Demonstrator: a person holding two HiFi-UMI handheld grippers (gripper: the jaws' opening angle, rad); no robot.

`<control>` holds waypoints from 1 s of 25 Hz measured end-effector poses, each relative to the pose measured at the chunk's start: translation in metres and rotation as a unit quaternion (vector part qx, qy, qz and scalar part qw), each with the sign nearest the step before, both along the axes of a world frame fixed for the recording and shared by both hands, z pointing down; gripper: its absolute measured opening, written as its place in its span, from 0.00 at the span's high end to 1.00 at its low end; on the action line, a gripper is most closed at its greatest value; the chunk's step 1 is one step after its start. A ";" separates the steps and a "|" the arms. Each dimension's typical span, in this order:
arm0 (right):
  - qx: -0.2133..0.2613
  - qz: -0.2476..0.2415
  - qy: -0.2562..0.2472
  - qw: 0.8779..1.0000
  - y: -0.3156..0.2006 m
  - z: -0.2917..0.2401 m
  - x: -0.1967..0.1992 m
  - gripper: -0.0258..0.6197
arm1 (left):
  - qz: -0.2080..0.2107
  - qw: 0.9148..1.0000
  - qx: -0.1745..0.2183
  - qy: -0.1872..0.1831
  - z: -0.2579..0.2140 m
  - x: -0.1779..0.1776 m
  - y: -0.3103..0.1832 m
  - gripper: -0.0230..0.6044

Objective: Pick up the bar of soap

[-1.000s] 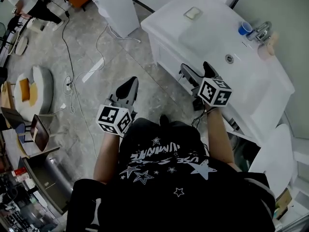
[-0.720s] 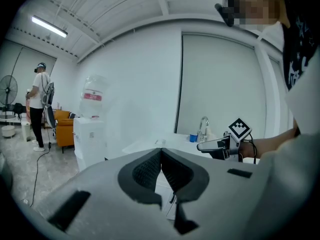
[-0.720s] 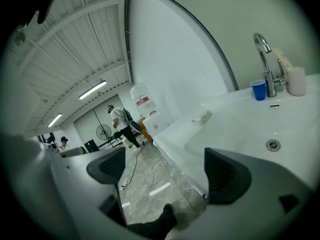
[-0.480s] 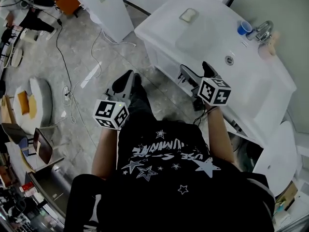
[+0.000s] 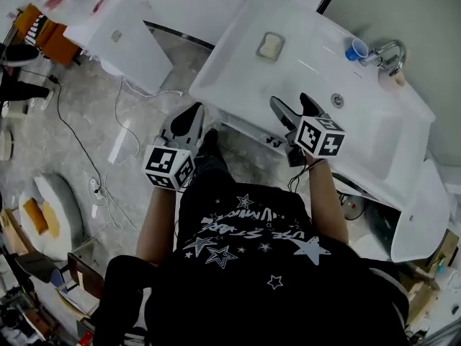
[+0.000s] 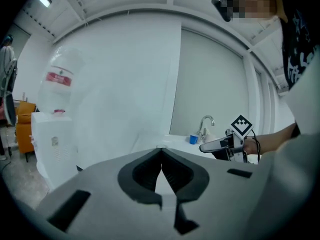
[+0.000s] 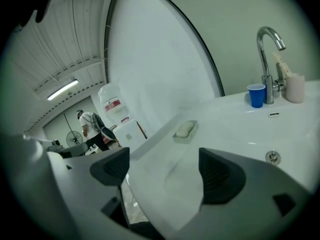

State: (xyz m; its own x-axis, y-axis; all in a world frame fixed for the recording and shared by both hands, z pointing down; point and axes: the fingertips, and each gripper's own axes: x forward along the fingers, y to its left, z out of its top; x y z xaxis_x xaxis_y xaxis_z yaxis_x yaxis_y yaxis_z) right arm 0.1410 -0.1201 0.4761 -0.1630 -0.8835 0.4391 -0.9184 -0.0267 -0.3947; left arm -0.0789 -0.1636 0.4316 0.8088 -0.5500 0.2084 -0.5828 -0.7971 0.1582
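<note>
A pale bar of soap (image 5: 270, 45) lies in a small dish at the far left corner of the white washbasin (image 5: 374, 139); the right gripper view shows the soap (image 7: 184, 129) ahead on the rim. My right gripper (image 5: 297, 107) hovers over the basin's near edge, well short of the soap; its jaws stand wide with nothing between them and are closing slightly. My left gripper (image 5: 189, 120) hangs over the floor beside the basin's left end, its jaws shut on nothing.
A blue cup (image 5: 356, 49), a chrome tap (image 5: 389, 52) and a drain (image 5: 337, 100) sit at the basin's far right. A water dispenser (image 5: 119, 34) stands on the tiled floor to the left, with cables trailing across the floor (image 5: 115, 135).
The view has drifted toward the basin, so the soap now sits nearer the middle. Both grippers keep much the same place in the picture.
</note>
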 end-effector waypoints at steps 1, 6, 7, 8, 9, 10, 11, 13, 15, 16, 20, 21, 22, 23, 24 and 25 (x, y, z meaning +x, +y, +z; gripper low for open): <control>-0.001 0.010 -0.003 1.000 -0.009 -0.001 0.000 0.29 | 0.014 1.000 -0.003 0.002 0.000 0.004 -0.014 0.95; -0.004 0.063 -0.015 0.998 -0.057 -0.002 0.006 0.29 | 0.076 0.997 -0.009 -0.001 -0.003 0.027 -0.084 0.95; -0.006 0.072 -0.018 0.997 -0.064 -0.002 0.008 0.29 | 0.088 0.996 -0.009 -0.001 -0.004 0.031 -0.094 0.95; -0.008 0.079 -0.020 0.997 -0.070 -0.002 0.009 0.29 | 0.100 0.995 -0.009 -0.001 -0.005 0.035 -0.103 0.95; -0.009 0.087 -0.021 0.996 -0.077 -0.002 0.011 0.29 | 0.110 0.994 -0.010 0.000 -0.006 0.039 -0.111 0.95; -0.011 0.095 -0.021 0.995 -0.084 -0.002 0.012 0.29 | 0.120 0.993 -0.011 0.000 -0.006 0.043 -0.119 0.95; -0.012 0.103 -0.021 0.994 -0.090 -0.002 0.013 0.29 | 0.130 0.992 -0.012 0.000 -0.006 0.046 -0.127 0.95; -0.016 0.119 -0.022 0.993 -0.102 -0.001 0.014 0.32 | 0.148 0.989 -0.018 0.000 -0.003 0.050 -0.142 0.95; -0.020 0.135 -0.024 0.990 -0.114 0.000 0.012 0.36 | 0.167 0.986 -0.025 -0.001 0.003 0.053 -0.156 0.95; -0.023 0.142 -0.024 0.989 -0.120 0.002 0.012 0.36 | 0.177 0.984 -0.029 -0.003 0.006 0.055 -0.162 0.95; -0.034 0.168 -0.024 0.985 -0.142 0.008 0.016 0.42 | 0.217 0.976 -0.033 -0.005 0.013 0.070 -0.185 0.95; -0.038 0.175 -0.024 0.983 -0.145 0.010 0.019 0.44 | 0.225 0.974 -0.032 -0.006 0.013 0.075 -0.190 0.95; -0.042 0.182 -0.024 0.982 -0.149 0.013 0.022 0.45 | 0.233 0.972 -0.031 -0.005 0.013 0.079 -0.196 0.95; -0.047 0.188 -0.023 0.981 -0.153 0.015 0.024 0.46 | 0.239 0.971 -0.030 -0.005 0.014 0.083 -0.201 0.95; -0.053 0.194 -0.023 0.979 -0.156 0.018 0.027 0.47 | 0.245 0.969 -0.030 -0.005 0.014 0.087 -0.206 0.95; -0.061 0.200 -0.023 0.978 -0.159 0.021 0.030 0.48 | 0.250 0.968 -0.031 -0.004 0.015 0.092 -0.211 0.95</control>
State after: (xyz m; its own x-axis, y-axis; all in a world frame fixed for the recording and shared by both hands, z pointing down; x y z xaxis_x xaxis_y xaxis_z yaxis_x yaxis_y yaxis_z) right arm 0.1712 -0.2786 0.4967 0.1626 -0.8221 0.5457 -0.8068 -0.4291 -0.4061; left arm 0.0128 -0.3747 0.4465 0.9688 -0.0760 0.2360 -0.1276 -0.9689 0.2118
